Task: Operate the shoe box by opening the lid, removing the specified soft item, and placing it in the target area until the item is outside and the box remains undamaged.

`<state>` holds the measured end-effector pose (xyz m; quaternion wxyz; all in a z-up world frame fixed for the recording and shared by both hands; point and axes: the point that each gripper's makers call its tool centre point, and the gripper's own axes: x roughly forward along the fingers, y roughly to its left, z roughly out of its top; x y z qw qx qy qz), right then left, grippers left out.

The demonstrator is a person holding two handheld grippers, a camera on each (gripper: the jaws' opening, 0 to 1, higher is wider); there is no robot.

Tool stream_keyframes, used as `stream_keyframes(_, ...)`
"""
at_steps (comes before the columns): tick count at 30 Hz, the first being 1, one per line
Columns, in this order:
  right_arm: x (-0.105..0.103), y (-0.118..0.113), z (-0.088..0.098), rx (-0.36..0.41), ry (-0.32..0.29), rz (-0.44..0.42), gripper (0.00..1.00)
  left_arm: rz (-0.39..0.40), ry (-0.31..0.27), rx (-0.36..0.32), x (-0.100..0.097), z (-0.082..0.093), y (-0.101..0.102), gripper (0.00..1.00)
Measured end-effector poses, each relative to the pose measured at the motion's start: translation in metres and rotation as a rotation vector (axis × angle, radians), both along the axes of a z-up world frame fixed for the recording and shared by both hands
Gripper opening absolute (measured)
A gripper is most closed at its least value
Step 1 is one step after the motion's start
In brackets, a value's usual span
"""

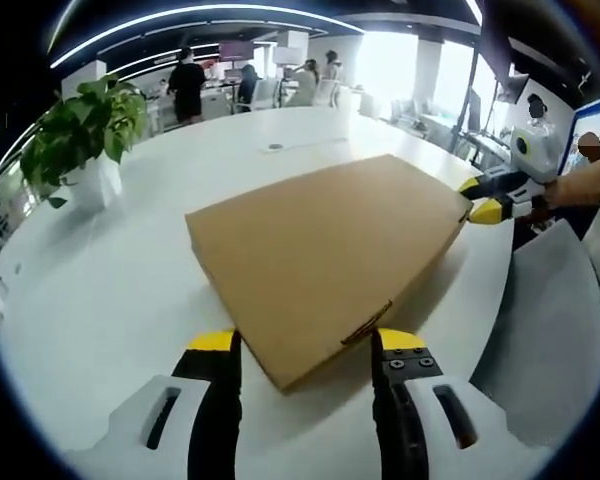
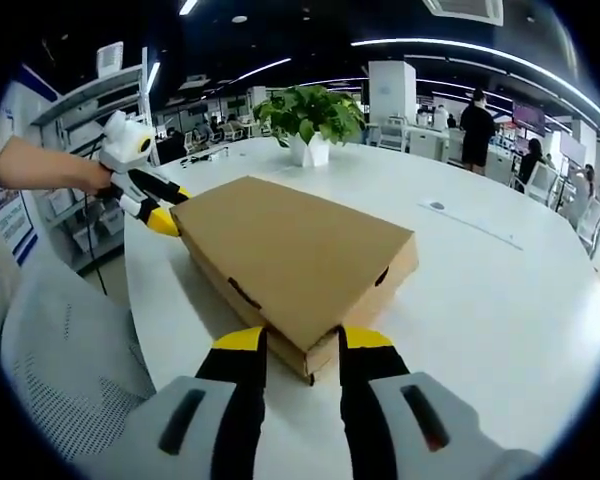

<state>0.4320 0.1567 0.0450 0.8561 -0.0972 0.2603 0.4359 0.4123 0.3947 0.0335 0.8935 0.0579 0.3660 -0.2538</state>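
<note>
On the white table [image 1: 100,290] lies the closed box [image 1: 325,250]; each gripper, left [image 1: 305,345] and right [image 2: 302,342], stands spread at opposite corners. The right gripper view shows side slots [image 2: 245,293].

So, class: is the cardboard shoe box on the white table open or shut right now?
Shut. The box has its lid lying flat with no gap showing; each tool, left and right, sits at a corner.
</note>
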Motion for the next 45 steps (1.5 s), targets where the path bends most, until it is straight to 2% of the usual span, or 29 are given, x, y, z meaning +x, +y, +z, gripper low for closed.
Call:
stream_keyframes(14,0.0,0.0,0.008,0.028,-0.009,-0.015,0.26,0.0,0.011,-0.017,0.0,0.001,0.001,0.52)
stream_keyframes(18,0.0,0.0,0.013,0.036,-0.029,-0.017,0.26,-0.017,0.009,0.002,-0.001,0.003,0.001,0.52)
stream_keyframes(28,0.001,0.001,0.029,0.055,-0.061,-0.014,0.27,-0.027,0.024,0.001,-0.003,0.016,-0.003,0.56)
stream_keyframes(39,-0.002,0.006,0.045,0.082,-0.095,-0.005,0.37,-0.018,0.006,-0.033,-0.007,0.038,-0.012,0.59)
stream_keyframes(45,0.003,0.006,0.059,0.094,-0.122,-0.009,0.37,0.002,-0.014,-0.065,-0.006,0.053,-0.014,0.6)
